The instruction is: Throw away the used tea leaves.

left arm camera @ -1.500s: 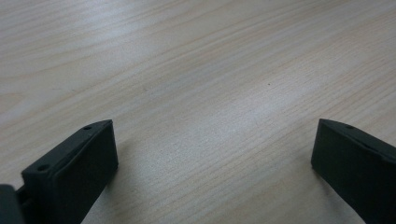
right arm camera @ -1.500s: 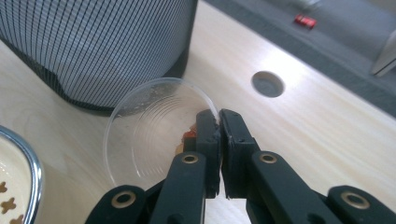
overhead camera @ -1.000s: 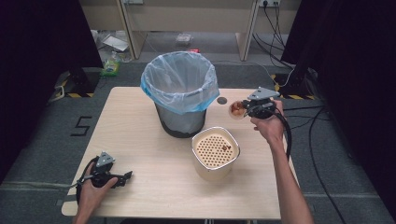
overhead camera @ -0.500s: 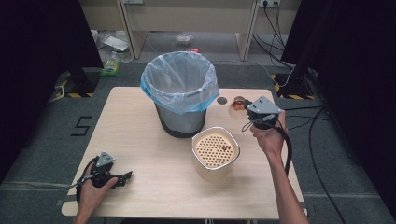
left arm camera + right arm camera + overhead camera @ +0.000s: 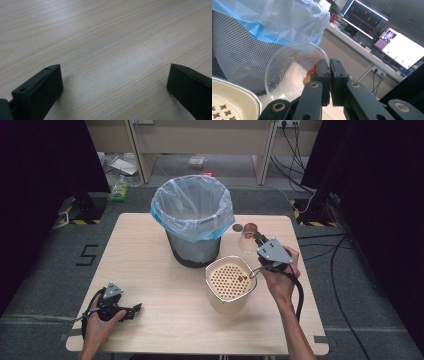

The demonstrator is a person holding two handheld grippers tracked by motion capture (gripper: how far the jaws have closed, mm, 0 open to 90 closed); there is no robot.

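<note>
My right gripper (image 5: 258,240) is shut on the rim of a clear plastic cup (image 5: 247,240), just right of the bin and beyond the strainer bowl. In the right gripper view the jaws pinch the cup (image 5: 292,72) at its rim, right gripper (image 5: 329,67). The cup's mouth faces the camera, and orange-red scraps (image 5: 310,75) lie inside it. A cream bowl (image 5: 220,262) with a perforated insert sits in front of the bin, with a small brown bit (image 5: 243,278) on it. My left gripper (image 5: 131,310) rests on the table at the near left, open; its jaws stand wide apart over bare wood, left gripper (image 5: 115,77).
A mesh bin (image 5: 192,215) lined with a blue-edged plastic bag stands at the table's middle back; its wall (image 5: 234,50) is close on the cup's left. A small dark disc (image 5: 237,227) lies beside the bin. Monitors (image 5: 367,17) stand beyond the table. The strainer bowl's rim (image 5: 242,87) is at lower left.
My right hand has carried the cup a little left and toward the person, closer to the strainer bowl. The left gripper has stayed put.
</note>
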